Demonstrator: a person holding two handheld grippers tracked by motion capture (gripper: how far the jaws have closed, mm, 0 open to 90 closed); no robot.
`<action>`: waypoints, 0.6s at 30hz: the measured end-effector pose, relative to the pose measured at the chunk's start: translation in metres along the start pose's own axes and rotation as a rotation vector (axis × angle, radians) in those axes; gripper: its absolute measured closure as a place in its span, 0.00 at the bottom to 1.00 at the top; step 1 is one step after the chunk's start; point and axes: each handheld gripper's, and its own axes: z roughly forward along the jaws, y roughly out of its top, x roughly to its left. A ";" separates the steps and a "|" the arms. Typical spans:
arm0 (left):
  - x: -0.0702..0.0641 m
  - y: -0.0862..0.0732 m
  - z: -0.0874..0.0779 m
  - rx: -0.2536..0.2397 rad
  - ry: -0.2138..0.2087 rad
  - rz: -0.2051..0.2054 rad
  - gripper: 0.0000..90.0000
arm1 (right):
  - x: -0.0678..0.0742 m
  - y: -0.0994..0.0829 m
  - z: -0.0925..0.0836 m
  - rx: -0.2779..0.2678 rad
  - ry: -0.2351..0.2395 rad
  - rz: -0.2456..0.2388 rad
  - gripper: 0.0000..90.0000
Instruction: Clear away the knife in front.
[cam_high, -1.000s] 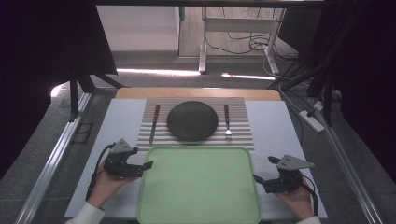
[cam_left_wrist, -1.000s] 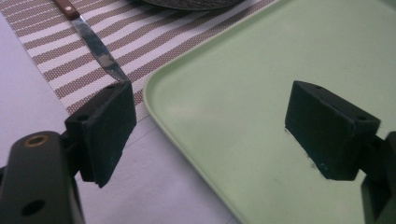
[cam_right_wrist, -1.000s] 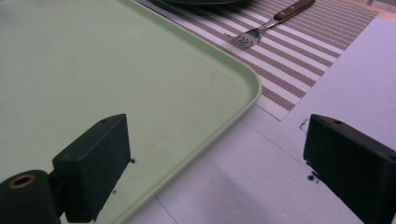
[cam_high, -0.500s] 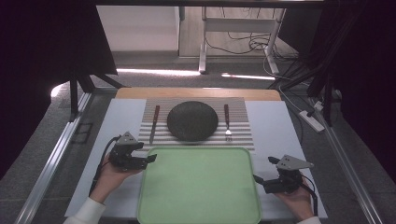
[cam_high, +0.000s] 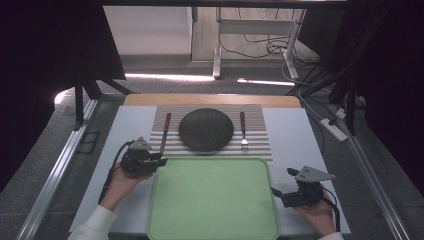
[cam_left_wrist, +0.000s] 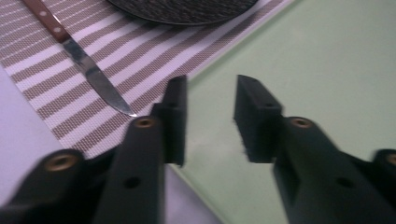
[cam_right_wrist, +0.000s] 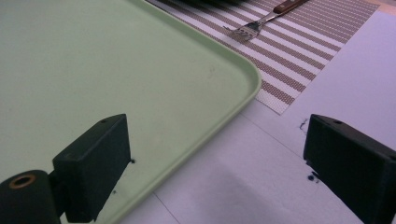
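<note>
A light green tray (cam_high: 212, 200) lies at the near middle of the table. Behind it, a striped placemat (cam_high: 257, 145) carries a dark round plate (cam_high: 206, 129), a wooden-handled knife (cam_high: 165, 131) to its left and a fork (cam_high: 243, 131) to its right. My left gripper (cam_high: 162, 161) hovers at the tray's far left corner, open with a narrow gap and nothing between its jaws (cam_left_wrist: 210, 93); the knife (cam_left_wrist: 88, 70) tip lies just beyond. My right gripper (cam_high: 275, 192) rests by the tray's right edge, wide open (cam_right_wrist: 219, 130), with the tray's (cam_right_wrist: 93, 70) rim between its jaws.
The placemat and tray sit on a white board (cam_high: 295, 140) with a wooden strip behind. Metal rails run along both sides of the table. Cables and a power strip (cam_high: 332, 129) lie on the floor at the right, and dark curtains hang on both sides.
My left gripper has moved forward and to the right, from beside the tray's left edge to its far left corner. The right gripper has stayed put.
</note>
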 end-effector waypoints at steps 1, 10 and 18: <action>0.002 0.002 0.002 0.003 0.000 -0.002 0.87 | 0.000 0.000 0.000 0.001 -0.001 -0.001 0.08; 0.021 0.020 0.017 0.021 0.010 -0.016 0.99 | 0.000 -0.001 0.001 0.007 -0.008 -0.001 0.08; 0.035 0.032 0.042 0.066 0.000 -0.032 0.99 | 0.000 -0.001 0.001 0.014 -0.016 -0.003 0.08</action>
